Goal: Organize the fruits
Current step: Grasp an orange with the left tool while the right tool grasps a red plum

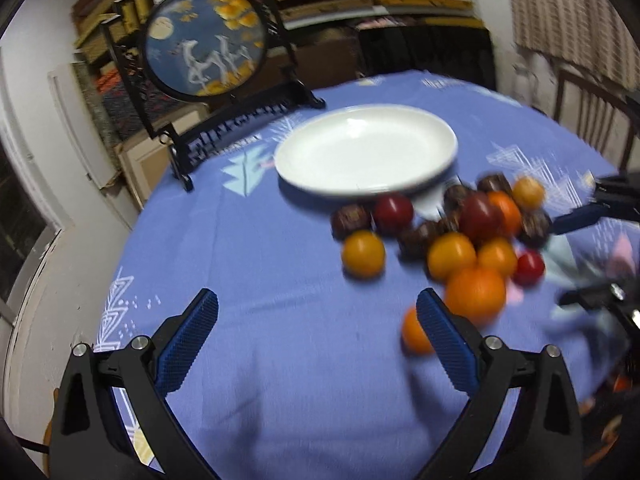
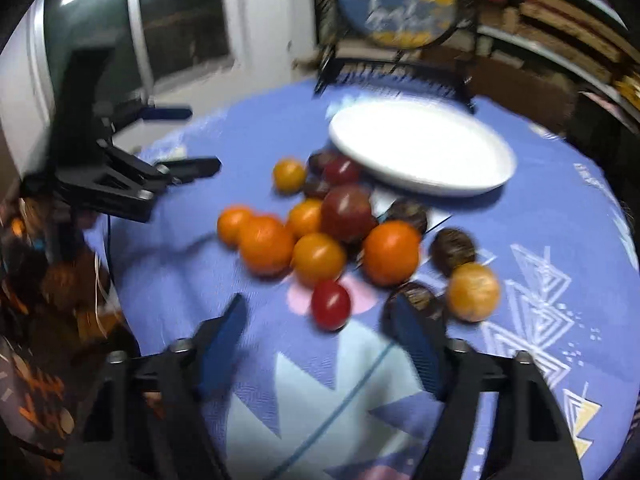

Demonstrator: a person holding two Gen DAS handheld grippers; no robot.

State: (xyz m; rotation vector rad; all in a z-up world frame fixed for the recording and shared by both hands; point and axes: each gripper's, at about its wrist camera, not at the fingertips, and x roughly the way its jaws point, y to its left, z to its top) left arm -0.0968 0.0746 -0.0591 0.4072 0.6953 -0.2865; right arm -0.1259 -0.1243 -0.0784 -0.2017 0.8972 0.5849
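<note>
Both tongs point(image 1: 316, 344) point(image 2: 320, 344) gape before blurred orange, yellow, red, dark-brown fruits point(image 2: 336, 236)

Blue patterned tablecloth point(image 1: 260, 240) with an empty white plate point(image 1: 366, 148) sitting on it. Just in front of the plate, to its right, there's a loose pile of fruit point(image 1: 452, 232): yellow, orange, red and some dark brownish ones, mostly touching each other. One yellow fruit point(image 1: 363, 253) sits at the pile's left edge. Left gripper point(image 1: 318, 322) hangs over bare cloth near the plate's front side, jaws spread wide, nothing between them. A small orange point(image 1: 414, 334) peeks out just beside its right finger. Behind the plate, left, stands a round painted screen point(image 1: 206, 40) on a black stand. It's all pretty blurry.
</note>
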